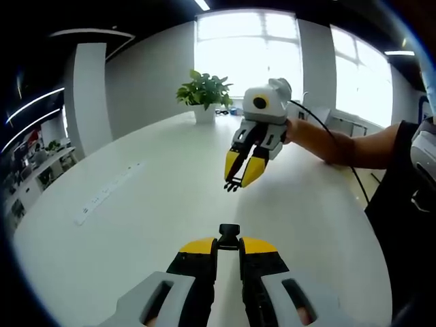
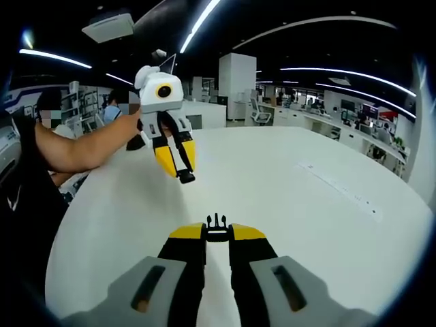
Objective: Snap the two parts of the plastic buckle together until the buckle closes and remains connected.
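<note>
We have each half pinched and lifted over the table (image 1: 136,204), facing the other with air between them, so we judge the step to be the approach before mating. Nearest in the left gripper view, the left gripper (image 1: 229,246) is clamped on the socket (image 1: 229,233), which pokes out just beyond its tips. In the right gripper view, the right gripper (image 2: 216,233) is clamped on the pronged half (image 2: 216,223), prongs forward. Ahead of the left gripper, the other gripper hangs tilted, prongs (image 1: 233,184) at its tip. Next, we think, the prongs must line up square with the socket mouth, then push straight in until it latches. Far off stands a plant (image 1: 203,92).
</note>
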Available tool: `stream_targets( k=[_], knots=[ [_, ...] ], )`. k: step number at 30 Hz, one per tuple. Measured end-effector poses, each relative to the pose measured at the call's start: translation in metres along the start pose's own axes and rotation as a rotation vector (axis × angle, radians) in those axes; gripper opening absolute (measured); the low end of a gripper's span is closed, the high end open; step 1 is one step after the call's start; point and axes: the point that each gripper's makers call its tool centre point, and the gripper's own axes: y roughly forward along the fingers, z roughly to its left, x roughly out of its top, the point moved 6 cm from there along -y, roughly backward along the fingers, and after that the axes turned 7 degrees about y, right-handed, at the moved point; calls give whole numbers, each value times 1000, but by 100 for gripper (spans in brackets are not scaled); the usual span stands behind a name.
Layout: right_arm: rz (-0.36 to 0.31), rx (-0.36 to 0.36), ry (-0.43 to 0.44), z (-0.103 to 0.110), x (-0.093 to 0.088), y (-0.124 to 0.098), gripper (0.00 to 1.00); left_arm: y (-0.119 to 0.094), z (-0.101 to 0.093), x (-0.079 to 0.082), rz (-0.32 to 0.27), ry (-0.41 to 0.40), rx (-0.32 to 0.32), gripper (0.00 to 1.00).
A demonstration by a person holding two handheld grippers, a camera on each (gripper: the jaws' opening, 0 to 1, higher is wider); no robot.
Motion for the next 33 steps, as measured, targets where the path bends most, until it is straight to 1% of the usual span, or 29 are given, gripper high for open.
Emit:
stream_targets(
  k=[12, 26, 33],
  knots=[
    [2, 8, -2, 6, -4, -1, 12, 0, -5, -6, 4, -2, -10, 11],
    [-3, 16, -5, 12, 1, -3, 12, -3, -11, -4, 0, 4, -19, 11],
    [-2, 19, -1, 16, -3, -2, 12, -1, -16, -4, 11, 11, -25, 11]
  ],
)
